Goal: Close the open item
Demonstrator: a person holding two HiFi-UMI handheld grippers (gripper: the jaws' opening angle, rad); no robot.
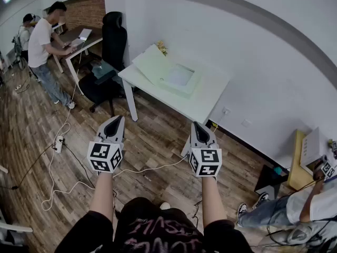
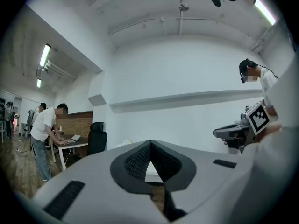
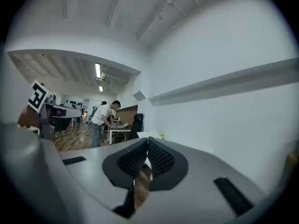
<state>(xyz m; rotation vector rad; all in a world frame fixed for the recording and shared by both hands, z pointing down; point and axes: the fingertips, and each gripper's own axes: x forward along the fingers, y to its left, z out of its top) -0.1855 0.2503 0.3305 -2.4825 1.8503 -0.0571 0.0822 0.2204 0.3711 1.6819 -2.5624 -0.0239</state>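
Floor of wood planks, faintly glossy — the white table looks smooth (and matt).

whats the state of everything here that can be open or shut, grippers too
box: open, lid up, on the white table
left gripper: fingers together, holding nothing, well short of the box
right gripper: fingers together, holding nothing
laptop: open, a person is at it

Open item too small to ID; seated person cut off.
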